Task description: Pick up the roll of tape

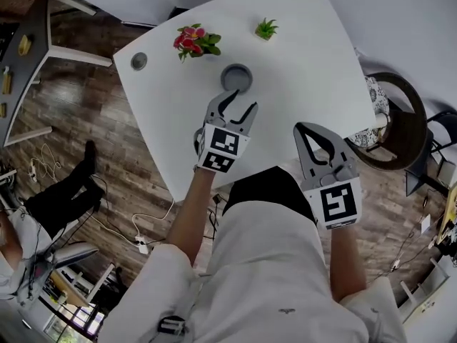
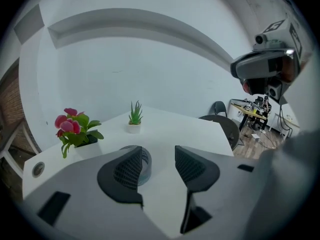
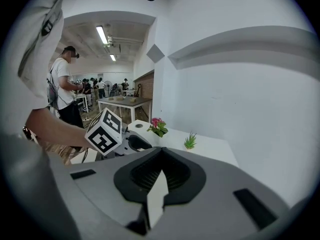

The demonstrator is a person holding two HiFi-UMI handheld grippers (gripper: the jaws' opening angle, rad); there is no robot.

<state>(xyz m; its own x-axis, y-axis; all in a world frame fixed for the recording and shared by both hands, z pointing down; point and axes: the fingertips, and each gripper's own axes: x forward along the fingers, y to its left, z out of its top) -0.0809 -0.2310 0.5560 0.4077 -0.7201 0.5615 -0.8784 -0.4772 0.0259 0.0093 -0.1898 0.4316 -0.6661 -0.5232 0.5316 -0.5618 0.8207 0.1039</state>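
Head view: left tool [image 1: 239, 106] apart near roll of tape [image 1: 236, 86]; right tool [image 1: 307, 129] together, withdrawn.

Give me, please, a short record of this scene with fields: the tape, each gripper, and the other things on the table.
Surface: white table
Roll of tape: lies flat on the table, not gripped
Left gripper: jaws apart, nothing between them, pointed toward the roll of tape just ahead
Right gripper: jaws together, empty, near the table's front edge, apart from the tape
Plants: pink-flowered plant and small green plant, both beyond the tape
Task state: tape not yet picked up
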